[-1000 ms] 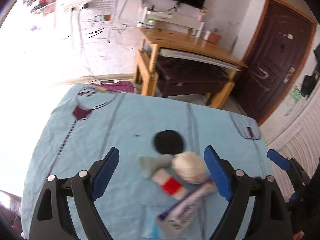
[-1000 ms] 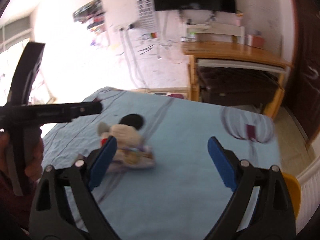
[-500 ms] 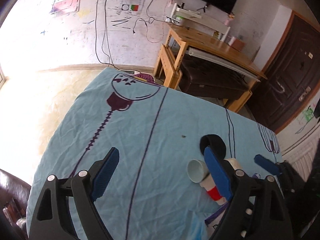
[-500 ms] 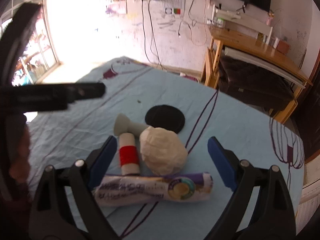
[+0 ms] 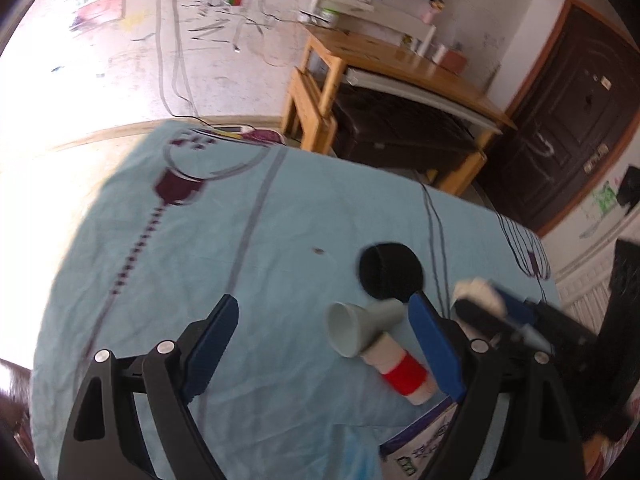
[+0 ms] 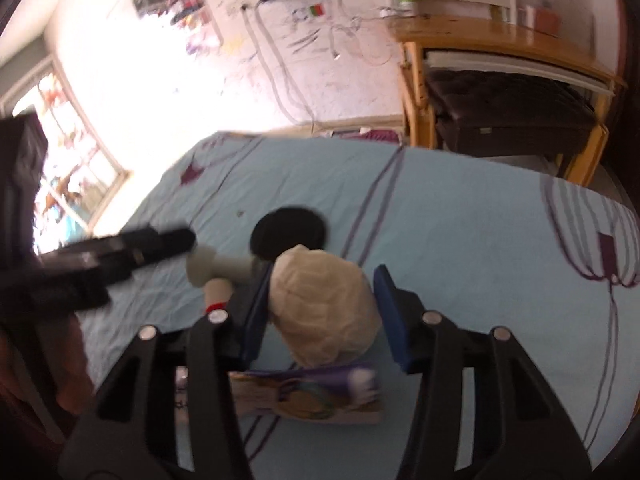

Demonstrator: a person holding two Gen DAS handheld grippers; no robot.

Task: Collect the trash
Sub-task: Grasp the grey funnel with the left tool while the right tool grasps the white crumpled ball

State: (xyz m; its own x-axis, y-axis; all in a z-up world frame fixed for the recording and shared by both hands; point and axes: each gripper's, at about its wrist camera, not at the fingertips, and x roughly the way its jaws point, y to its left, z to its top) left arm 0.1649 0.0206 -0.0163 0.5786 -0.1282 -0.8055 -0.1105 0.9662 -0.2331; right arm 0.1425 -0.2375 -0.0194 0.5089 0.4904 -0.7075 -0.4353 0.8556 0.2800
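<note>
Paper wad (image 6: 324,304) between right gripper (image 6: 320,312) fingers, just closing, left pad touching; left gripper (image 5: 324,340) fingers wide, empty.

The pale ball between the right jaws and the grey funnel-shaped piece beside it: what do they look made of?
Pale ball: looks like crumpled paper or tissue, matte off-white, creased and faceted all over. Grey funnel-shaped piece: probably moulded plastic, smooth, even matte grey, thin clean rim; motion blur leaves it open.
</note>
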